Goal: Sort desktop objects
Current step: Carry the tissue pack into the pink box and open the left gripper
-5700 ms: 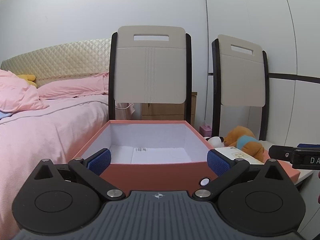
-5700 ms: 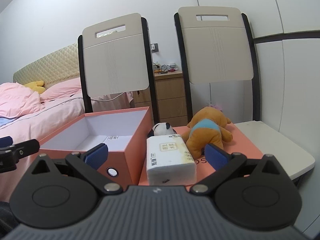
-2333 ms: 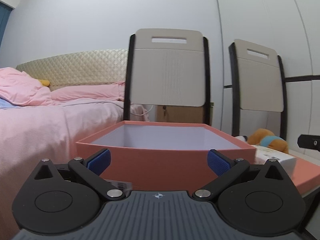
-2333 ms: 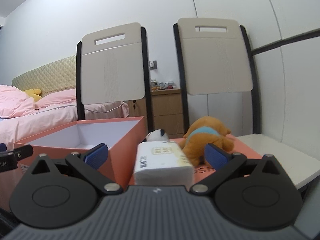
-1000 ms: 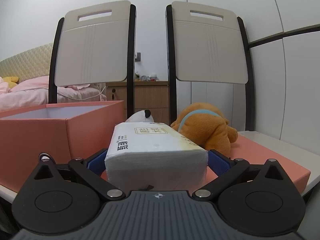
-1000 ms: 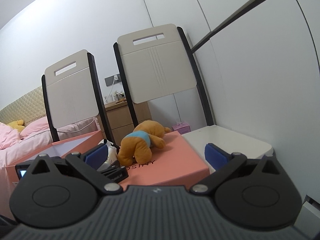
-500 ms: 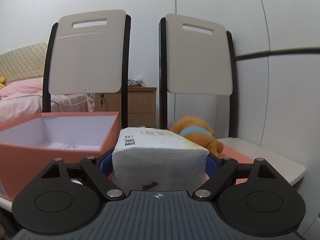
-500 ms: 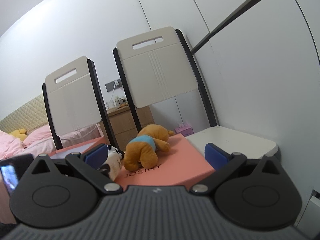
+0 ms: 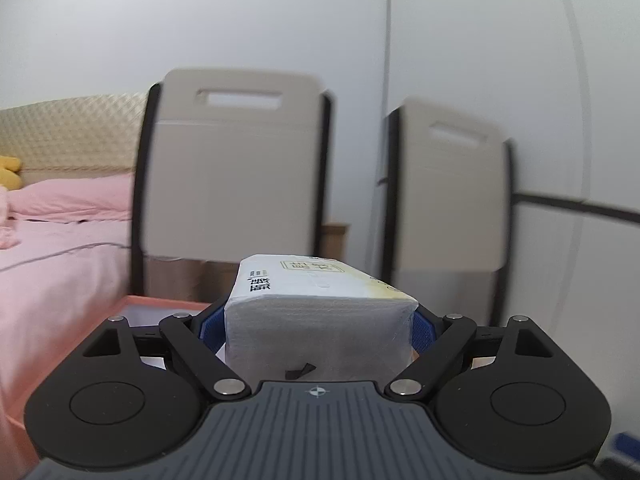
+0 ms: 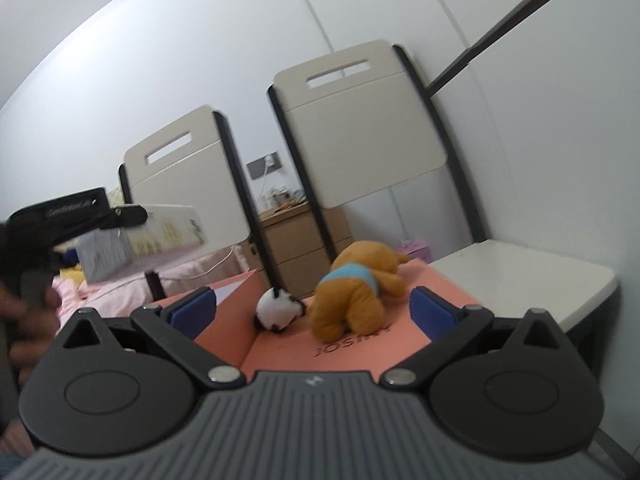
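My left gripper [image 9: 318, 330] is shut on a white tissue pack [image 9: 320, 312], holding it up in the air above the open salmon box [image 9: 160, 304]. From the right wrist view the tissue pack [image 10: 160, 236] hangs high at the left, clamped in the left gripper [image 10: 124, 214]. My right gripper [image 10: 312, 308] stands open, nothing between its blue pads. Ahead of it an orange plush dog in a blue shirt [image 10: 356, 296] and a small panda plush [image 10: 278, 310] lie on the salmon box lid [image 10: 360, 348].
Two beige folding chairs [image 10: 360, 128] lean against the white wall behind the table. A pink bed [image 9: 52, 248] lies to the left. The white table [image 10: 520, 276] edge shows at right. A wooden dresser [image 10: 304, 240] stands behind. A hand [image 10: 28, 320] holds the left gripper.
The left gripper has lifted the tissue pack off the lid and swung it left over the open box. The right gripper has tilted and stayed open.
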